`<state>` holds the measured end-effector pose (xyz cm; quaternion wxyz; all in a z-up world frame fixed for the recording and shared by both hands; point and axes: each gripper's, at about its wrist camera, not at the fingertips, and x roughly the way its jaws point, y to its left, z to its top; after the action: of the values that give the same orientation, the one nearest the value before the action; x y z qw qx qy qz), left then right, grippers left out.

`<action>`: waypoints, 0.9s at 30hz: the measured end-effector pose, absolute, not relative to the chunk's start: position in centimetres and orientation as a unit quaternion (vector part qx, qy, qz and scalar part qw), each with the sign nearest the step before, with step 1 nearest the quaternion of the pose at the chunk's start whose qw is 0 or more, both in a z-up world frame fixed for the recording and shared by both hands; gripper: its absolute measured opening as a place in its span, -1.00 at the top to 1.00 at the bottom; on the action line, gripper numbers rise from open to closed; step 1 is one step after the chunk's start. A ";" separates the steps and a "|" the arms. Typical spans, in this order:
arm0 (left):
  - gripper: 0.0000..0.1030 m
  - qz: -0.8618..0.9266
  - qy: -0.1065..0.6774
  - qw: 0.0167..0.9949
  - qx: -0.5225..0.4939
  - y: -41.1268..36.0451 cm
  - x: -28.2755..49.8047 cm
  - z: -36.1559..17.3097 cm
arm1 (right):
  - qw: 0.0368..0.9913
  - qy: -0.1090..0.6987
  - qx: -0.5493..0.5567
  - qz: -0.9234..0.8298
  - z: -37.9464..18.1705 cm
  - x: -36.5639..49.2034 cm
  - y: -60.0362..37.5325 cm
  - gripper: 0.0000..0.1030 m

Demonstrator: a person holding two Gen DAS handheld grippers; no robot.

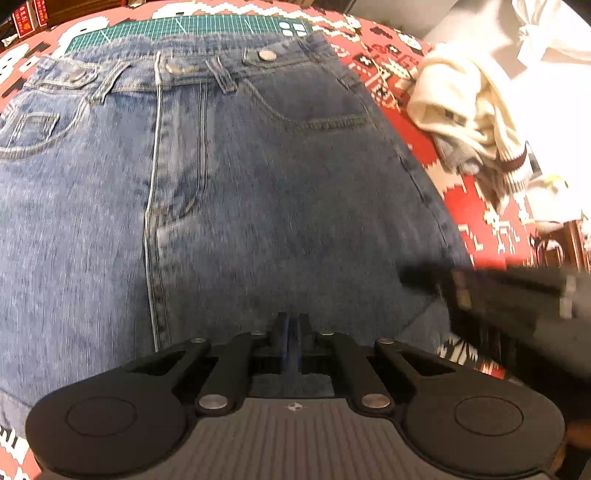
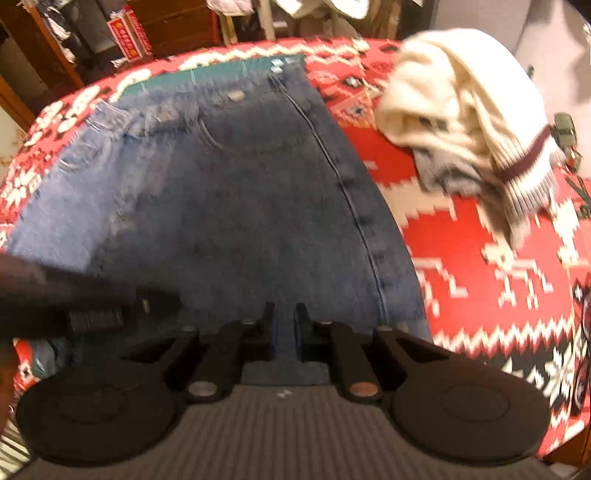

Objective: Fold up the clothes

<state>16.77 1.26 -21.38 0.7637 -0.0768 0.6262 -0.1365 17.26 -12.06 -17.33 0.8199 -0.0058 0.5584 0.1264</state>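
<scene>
Left gripper (image 1: 292,325) pinched on jeans (image 1: 258,206) fold. Right gripper (image 2: 284,317) slightly parted, denim between. Sweater (image 2: 461,122) ahead-right.

Left gripper (image 1: 293,325): black linkage arms, silver pivot screws, blue-edged pads, two round black discs flanking a grey ribbed housing (image 1: 295,435). Right gripper (image 2: 284,317): same build, small white mark atop its housing.

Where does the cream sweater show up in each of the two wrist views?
Left wrist view: the cream sweater is at the upper right, on the red patterned cloth, right of the jeans.
Right wrist view: the sweater is again at the upper right, larger, right of the jeans.
Shared landmark: the green cutting mat beyond the jeans' waistband.
</scene>
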 end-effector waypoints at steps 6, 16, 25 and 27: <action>0.94 -0.132 0.639 0.752 -0.089 2.1 14.9 -20.9 | 0.818 0.545 -0.011 0.182 -17.2 18.9 -9.2 0.80; 0.94 -0.132 0.621 0.765 -0.109 5.9 13.4 -17.9 | 0.794 0.577 -0.042 0.189 -19.3 16.0 -8.1 0.79; 0.94 -0.082 0.590 0.796 -0.110 13.2 13.3 -15.8 | 0.792 0.582 -0.040 0.179 -17.3 13.8 -7.2 0.78; 0.94 -0.062 0.584 0.803 -0.104 15.5 13.4 -15.7 | 0.793 0.583 -0.032 0.175 -16.9 13.6 -6.7 0.78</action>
<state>13.36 15.47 -15.74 0.8027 -0.1037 0.5841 -0.0621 13.61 -6.66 -16.90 0.7931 -0.0322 0.5827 0.1746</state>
